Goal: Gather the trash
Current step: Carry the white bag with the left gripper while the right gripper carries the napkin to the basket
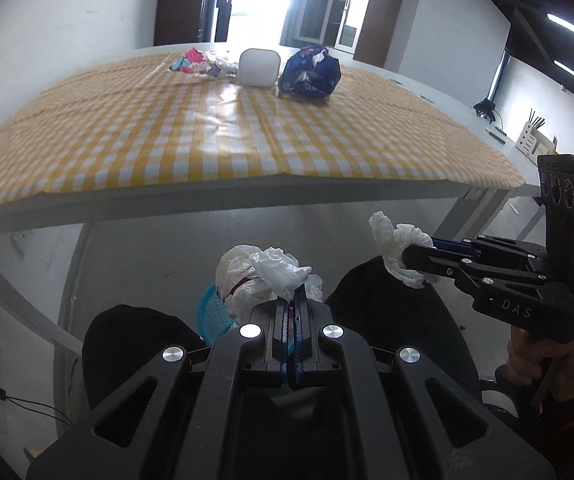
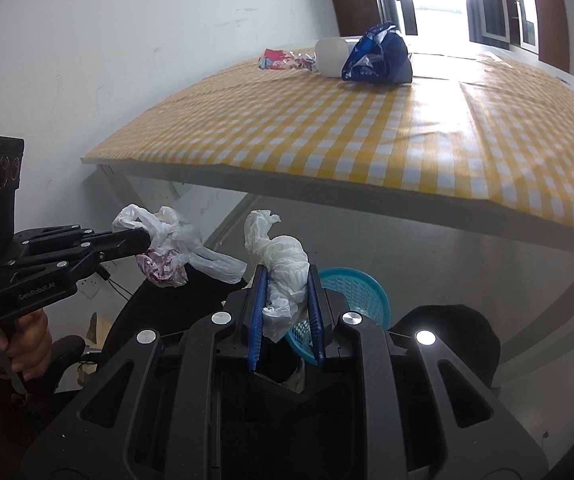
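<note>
My left gripper [image 1: 295,300] is shut on a crumpled white plastic bag [image 1: 263,276] with something red inside, held below the table's front edge; it also shows in the right wrist view [image 2: 167,248]. My right gripper [image 2: 285,280] is shut on a crumpled white tissue [image 2: 283,264], also seen in the left wrist view [image 1: 397,248]. A blue plastic basket [image 2: 351,292] sits on the floor under both grippers, partly hidden [image 1: 213,316]. On the table lie a blue snack bag [image 1: 311,74] and a pink wrapper [image 1: 195,62].
The table has a yellow checked cloth [image 1: 207,132]. A white square container [image 1: 259,67] stands between the wrapper and the blue bag. Black chair parts [image 1: 135,344] flank the basket. A white wall [image 2: 87,60] is to the left.
</note>
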### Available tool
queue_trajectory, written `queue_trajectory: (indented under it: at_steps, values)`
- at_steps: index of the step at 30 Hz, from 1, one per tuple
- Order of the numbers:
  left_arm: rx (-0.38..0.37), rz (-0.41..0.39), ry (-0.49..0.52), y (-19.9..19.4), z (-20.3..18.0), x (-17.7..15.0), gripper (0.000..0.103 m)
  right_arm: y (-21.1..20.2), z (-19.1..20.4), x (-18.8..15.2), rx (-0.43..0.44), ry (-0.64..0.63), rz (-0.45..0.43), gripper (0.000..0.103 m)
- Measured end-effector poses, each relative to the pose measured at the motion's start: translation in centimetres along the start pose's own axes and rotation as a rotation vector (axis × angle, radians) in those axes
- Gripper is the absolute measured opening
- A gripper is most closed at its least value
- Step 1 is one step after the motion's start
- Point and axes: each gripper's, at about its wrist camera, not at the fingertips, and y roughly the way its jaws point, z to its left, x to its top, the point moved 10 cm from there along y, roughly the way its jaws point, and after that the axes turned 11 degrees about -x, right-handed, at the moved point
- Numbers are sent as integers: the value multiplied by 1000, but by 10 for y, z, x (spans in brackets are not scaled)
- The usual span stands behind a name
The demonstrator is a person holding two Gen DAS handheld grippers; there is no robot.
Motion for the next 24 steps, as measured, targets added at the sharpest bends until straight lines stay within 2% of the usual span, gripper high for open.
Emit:
queue_trajectory:
  at_steps: [12,24]
  values:
    - [-4,96,-78,51,33,-33,1,54,1,-38,-21,-11,131,18]
    - [9,185,-188,119,81,-63,1,129,-11,-67,-55,-22,307,19]
